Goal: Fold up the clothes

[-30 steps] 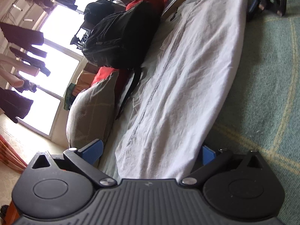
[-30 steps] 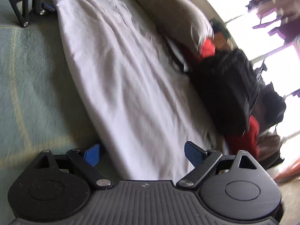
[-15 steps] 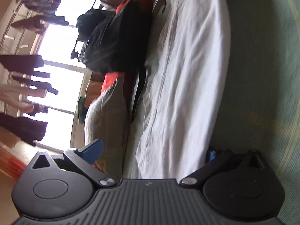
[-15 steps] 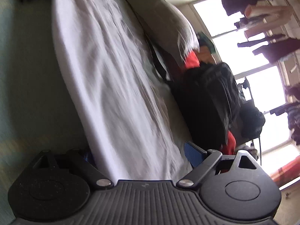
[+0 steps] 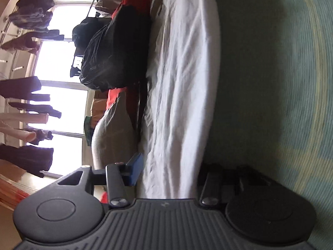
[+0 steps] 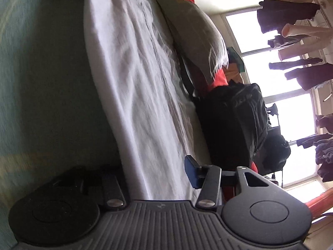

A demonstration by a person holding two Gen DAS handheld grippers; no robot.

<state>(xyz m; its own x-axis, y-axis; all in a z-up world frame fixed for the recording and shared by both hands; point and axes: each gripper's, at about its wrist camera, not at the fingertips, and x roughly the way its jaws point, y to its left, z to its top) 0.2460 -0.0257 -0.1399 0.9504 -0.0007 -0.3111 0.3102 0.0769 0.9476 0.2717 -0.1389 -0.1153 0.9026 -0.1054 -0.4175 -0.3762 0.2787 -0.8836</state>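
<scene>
White garment [image 5: 183, 87] stretched along green bed cover [image 5: 270, 83], black backpack [image 5: 116, 50] and pillow [image 6: 195, 31] alongside. Left claw [image 5: 168, 173] clenched on one end of cloth, right claw [image 6: 158, 170] clenched on other end.

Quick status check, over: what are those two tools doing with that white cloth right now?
Left tool and right tool each straddle an end of the white cloth garment; grip unconfirmed. Black backpack beside it.
</scene>
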